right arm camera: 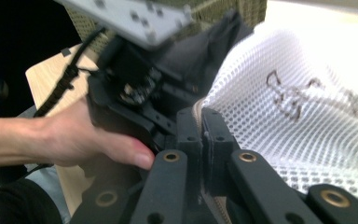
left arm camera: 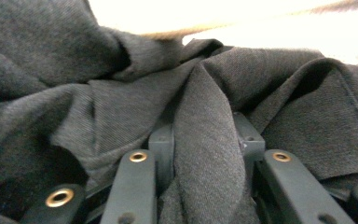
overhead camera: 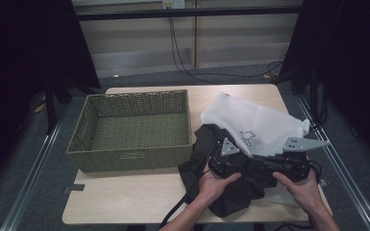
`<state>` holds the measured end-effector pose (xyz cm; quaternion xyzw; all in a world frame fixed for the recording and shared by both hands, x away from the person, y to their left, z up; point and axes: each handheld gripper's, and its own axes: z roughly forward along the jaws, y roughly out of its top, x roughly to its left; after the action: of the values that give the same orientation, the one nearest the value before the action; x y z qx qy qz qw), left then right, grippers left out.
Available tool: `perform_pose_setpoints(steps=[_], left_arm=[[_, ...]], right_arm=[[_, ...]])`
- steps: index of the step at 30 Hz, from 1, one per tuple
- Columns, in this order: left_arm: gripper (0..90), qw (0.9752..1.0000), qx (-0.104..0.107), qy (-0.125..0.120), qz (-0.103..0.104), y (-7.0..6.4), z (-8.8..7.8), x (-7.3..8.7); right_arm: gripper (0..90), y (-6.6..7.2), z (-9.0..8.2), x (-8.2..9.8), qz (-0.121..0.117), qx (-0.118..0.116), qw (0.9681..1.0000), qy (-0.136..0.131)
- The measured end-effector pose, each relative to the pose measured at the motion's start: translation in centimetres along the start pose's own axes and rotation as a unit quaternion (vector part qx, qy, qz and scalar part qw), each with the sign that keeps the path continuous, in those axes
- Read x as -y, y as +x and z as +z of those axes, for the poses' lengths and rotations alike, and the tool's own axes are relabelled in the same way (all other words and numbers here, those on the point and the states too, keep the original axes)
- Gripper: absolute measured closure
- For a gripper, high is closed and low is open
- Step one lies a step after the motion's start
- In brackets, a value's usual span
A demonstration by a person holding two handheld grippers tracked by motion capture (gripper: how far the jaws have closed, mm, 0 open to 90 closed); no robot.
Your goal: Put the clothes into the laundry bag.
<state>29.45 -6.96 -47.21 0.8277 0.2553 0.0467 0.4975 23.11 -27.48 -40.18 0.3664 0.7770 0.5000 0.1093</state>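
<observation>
Hands come in over the near edge of the pale wooden table (overhead camera: 125, 202), toward its near right corner, each holding a black two-jaw gripper. The left gripper (overhead camera: 220, 161) sits on a crumpled dark grey cloth garment (overhead camera: 231, 192), and in the left gripper view a raised fold of that garment (left arm camera: 205, 154) stands between the jaws, which are clamped on it. Just to its right, the right gripper (overhead camera: 265, 162) has its jaws pressed together on the edge of a white mesh laundry bag (overhead camera: 260, 122); the right gripper view shows the bag's zip hem pinched between the pads, the white netting (right arm camera: 298, 121) with a small dark printed figure spreading beyond. The left hand (right arm camera: 84, 140) and its gripper show close alongside in that view. The garment lies partly over the bag's near left side, touching it, and reaches almost to the near edge. Farther left, an empty olive-green rectangular woven basket (overhead camera: 130, 161) stands toward the far left corner, just beside the garment.
</observation>
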Motion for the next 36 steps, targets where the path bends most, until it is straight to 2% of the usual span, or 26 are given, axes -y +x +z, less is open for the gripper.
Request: perform_pose_setpoints(steps=[1, 6, 7, 8, 9, 11, 12, 13, 15, 18, 19, 21, 22, 25, 26, 27, 28, 30, 32, 36], left_arm=[[65.4, 1.0000, 0.000, -0.003, -0.003, 0.0, 0.0, 0.0], [57.7, 0.9986, 0.050, -0.017, -0.003, 0.4, -0.9, 0.3], [56.0, 0.9985, 0.052, -0.016, 0.004, 0.4, -1.1, 0.3], [54.3, 0.9971, 0.072, -0.025, 0.002, 0.4, -1.8, 0.3], [49.9, 0.9963, 0.080, -0.032, -0.004, 0.3, -2.0, 0.3], [48.2, 0.9966, 0.075, -0.032, 0.008, 0.3, -2.8, 0.2], [47.2, 0.9954, 0.087, -0.038, 0.012, 0.5, -3.5, 0.1], [44.9, 0.9950, 0.088, -0.042, 0.019, 0.5, -4.2, 0.1], [44.1, 0.9942, 0.088, -0.055, 0.029, 0.8, -5.7, -0.1], [43.9, 0.9944, 0.080, -0.053, 0.043, 1.3, -7.5, 0.1], [43.9, 0.9940, 0.083, -0.048, 0.051, 1.7, -8.0, 0.3], [40.6, 0.9952, 0.072, -0.036, 0.056, 2.4, -8.8, 1.0], [39.3, 0.9949, 0.078, -0.035, 0.054, 2.9, -9.2, 1.6], [36.1, 0.9953, 0.075, -0.014, 0.059, 3.2, -9.7, 2.8], [34.9, 0.9956, 0.068, -0.010, 0.063, 3.3, -9.8, 3.2], [33.7, 0.9959, 0.066, -0.008, 0.062, 3.4, -10.0, 3.4], [31.3, 0.9960, 0.074, -0.010, 0.050, 3.5, -10.3, 3.8], [30.0, 0.9970, 0.052, 0.001, 0.058, 3.9, -11.0, 4.3], [29.9, 0.9978, 0.049, 0.007, 0.042, 4.5, -11.4, 4.9], [28.7, 0.9982, 0.029, 0.029, 0.044, 5.2, -11.4, 5.9]], right_arm=[[87.5, -0.2, 0.3, 0.6, 0.008, -0.001, 1.0000, 0.003], [87.6, -1.3, 0.9, 3.1, 0.037, 0.008, 0.9993, 0.006], [87.6, -1.4, 1.0, 3.3, 0.032, 0.018, 0.9992, 0.017], [87.6, -1.5, 1.1, 3.5, 0.030, 0.022, 0.9991, 0.021], [87.6, -1.7, 1.1, 3.8, 0.029, 0.031, 0.9988, 0.024], [87.6, -2.0, 1.1, 4.1, 0.034, 0.032, 0.9986, 0.024], [87.7, -2.1, 1.1, 4.2, 0.034, 0.034, 0.9985, 0.028], [87.7, -2.2, 1.1, 4.2, 0.028, 0.043, 0.9982, 0.033], [87.6, -2.3, 1.1, 4.3, 0.032, 0.041, 0.9982, 0.030], [87.6, -2.6, 1.1, 4.3, 0.034, 0.042, 0.9981, 0.029], [87.6, -2.7, 1.1, 4.3, 0.032, 0.042, 0.9983, 0.027], [87.6, -2.8, 0.9, 4.3, 0.033, 0.044, 0.9981, 0.027], [87.6, -2.9, 0.9, 4.3, 0.033, 0.043, 0.9982, 0.026], [87.6, -3.1, 0.7, 4.3, 0.035, 0.044, 0.9982, 0.022], [87.6, -3.2, 0.7, 4.3, 0.037, 0.044, 0.9981, 0.023], [87.6, -3.3, 0.7, 4.3, 0.038, 0.046, 0.9979, 0.024], [87.6, -3.3, 0.6, 4.3, 0.039, 0.048, 0.9978, 0.023], [87.6, -3.4, 0.4, 4.3, 0.033, 0.050, 0.9979, 0.025], [87.6, -3.5, 0.3, 4.3, 0.033, 0.053, 0.9978, 0.024], [87.5, -3.6, 0.1, 4.3, 0.036, 0.054, 0.9976, 0.023]])
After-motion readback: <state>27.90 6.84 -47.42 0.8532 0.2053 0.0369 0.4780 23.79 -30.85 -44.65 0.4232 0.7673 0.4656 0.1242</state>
